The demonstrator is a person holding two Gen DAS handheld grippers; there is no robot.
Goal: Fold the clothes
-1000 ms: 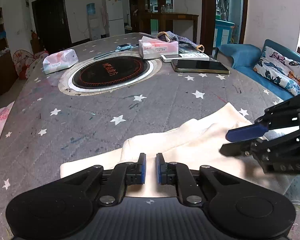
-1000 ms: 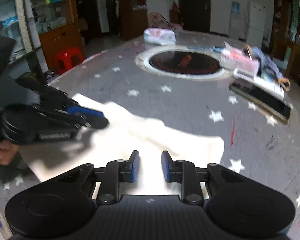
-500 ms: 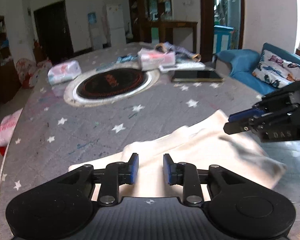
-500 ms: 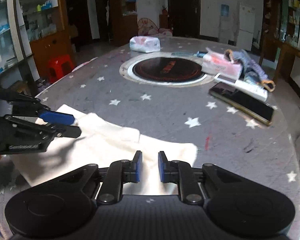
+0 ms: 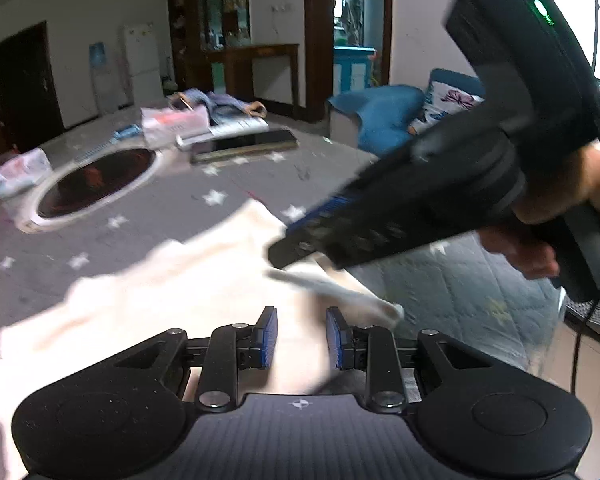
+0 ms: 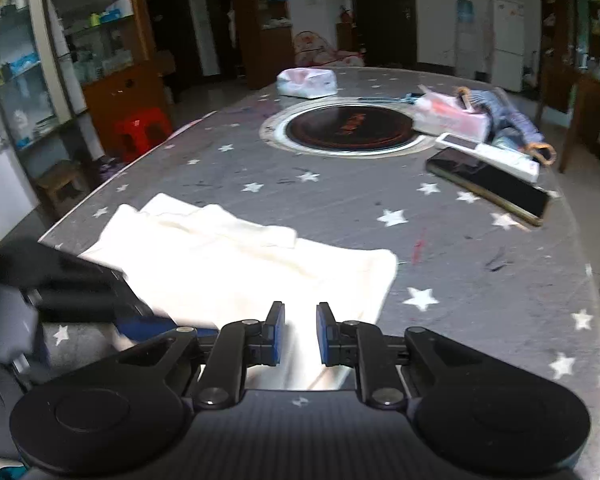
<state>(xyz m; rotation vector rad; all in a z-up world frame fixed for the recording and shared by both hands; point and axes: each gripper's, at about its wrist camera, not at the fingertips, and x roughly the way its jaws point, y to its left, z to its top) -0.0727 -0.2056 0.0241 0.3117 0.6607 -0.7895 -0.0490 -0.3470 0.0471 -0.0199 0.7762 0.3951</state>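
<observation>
Garment: a cream-white garment (image 6: 236, 264) lies spread near the table's front edge; partly folded, with an upper layer overlapping the lower; one corner curls up a little in the left wrist view
Table: grey quilted cover with white stars (image 6: 380, 200); a round dark cooktop (image 6: 350, 130) is set into the middle
Left gripper (image 5: 301, 336): jaws parted with a clear gap, nothing between them; cloth shows below, contact cannot be told
Right gripper (image 6: 300, 334): jaws parted, narrower gap, nothing gripped; over the garment's near edge; from the left wrist view it shows blurred, a hand (image 5: 556, 216) on its handle
Far side of table: tissue pack (image 6: 307, 81); pink-and-white tissue box (image 6: 452, 118); white remote (image 6: 488, 156) beside a dark phone (image 6: 492, 184); bundled blue cloth (image 6: 504, 110) behind them
Room: red stool (image 6: 142, 130) left of the table; blue sofa (image 5: 380, 116) to its right
</observation>
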